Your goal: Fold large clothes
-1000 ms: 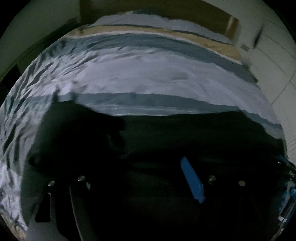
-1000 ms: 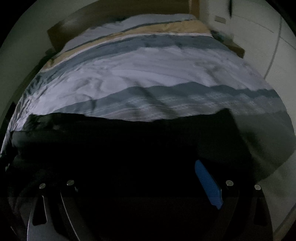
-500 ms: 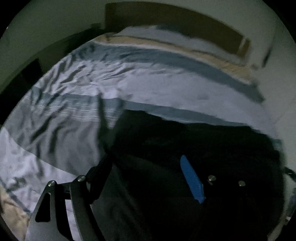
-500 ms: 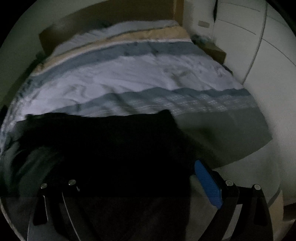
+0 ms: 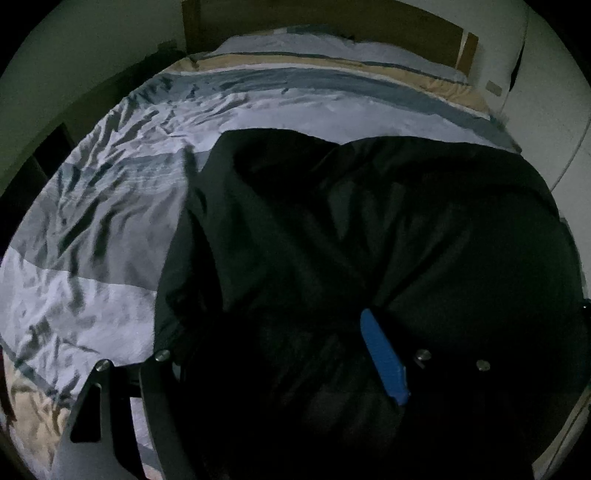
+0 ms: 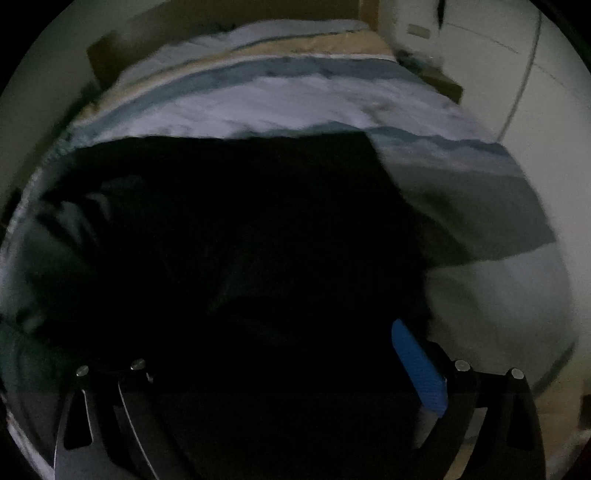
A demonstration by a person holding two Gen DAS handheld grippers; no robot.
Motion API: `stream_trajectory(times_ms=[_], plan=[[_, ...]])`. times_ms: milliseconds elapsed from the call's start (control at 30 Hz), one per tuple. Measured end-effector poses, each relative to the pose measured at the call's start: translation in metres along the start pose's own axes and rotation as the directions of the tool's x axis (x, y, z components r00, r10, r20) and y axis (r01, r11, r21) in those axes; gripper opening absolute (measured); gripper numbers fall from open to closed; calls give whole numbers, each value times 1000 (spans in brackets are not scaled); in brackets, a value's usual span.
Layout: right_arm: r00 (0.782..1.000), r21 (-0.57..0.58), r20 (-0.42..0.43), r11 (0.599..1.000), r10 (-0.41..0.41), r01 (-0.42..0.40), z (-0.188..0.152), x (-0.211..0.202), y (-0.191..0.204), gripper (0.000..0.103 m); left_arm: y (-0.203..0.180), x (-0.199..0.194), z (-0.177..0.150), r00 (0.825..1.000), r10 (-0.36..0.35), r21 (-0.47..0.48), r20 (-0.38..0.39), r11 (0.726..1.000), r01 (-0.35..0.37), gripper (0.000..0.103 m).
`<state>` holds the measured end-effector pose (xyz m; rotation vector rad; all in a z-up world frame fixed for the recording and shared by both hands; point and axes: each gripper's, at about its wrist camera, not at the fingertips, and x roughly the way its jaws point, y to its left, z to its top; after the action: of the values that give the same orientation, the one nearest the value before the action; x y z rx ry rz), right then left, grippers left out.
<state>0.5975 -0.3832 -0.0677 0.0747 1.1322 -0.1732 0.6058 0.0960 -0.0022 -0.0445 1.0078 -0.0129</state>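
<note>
A large black garment (image 5: 369, 221) is spread over the striped bed (image 5: 110, 229) and fills the lower part of both views. My left gripper (image 5: 288, 325) is buried in it. Only the blue pad (image 5: 384, 362) shows, and creases in the cloth run to its tip. The garment's left edge hangs free over the bedding. In the right wrist view the black garment (image 6: 240, 221) covers the gap of my right gripper (image 6: 288, 332), and its right edge runs down to the blue pad (image 6: 417, 369). Both sets of jaws stand wide, with bunched cloth between them.
The wooden headboard (image 5: 332, 18) is at the far end of the bed. A pale wall with a socket (image 6: 417, 29) lies to the right. The bed's right edge drops away (image 6: 517, 295) close to my right gripper. The room is dim.
The garment has travelled with both grippers toward the headboard. Its far edge went from below the grey stripe onto the white band. More rumpled bedding shows at the left.
</note>
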Motion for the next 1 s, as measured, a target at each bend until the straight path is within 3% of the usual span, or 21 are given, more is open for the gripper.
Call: stream_trajectory(times_ms=[167,367,567,1000], plan=[[999,43,4,998,-35,35,-9,-19,-20,99,-4,-14,-6,1000,-8,31,20,999,7,76],[996,-13,83,999,45,-44,-35,-56,14,100,-4,-31,-18,999,-24,38,31,999,23,76],[996,-38,55,997,67,-65,-47,-40,46,102,-6,-38,-31,998,-35,33,43,999,33,76],[996,-29,33,996,82,-81,-53,-36,29,103,-14,-50,-43,998,-55,32,21,998,55,76]])
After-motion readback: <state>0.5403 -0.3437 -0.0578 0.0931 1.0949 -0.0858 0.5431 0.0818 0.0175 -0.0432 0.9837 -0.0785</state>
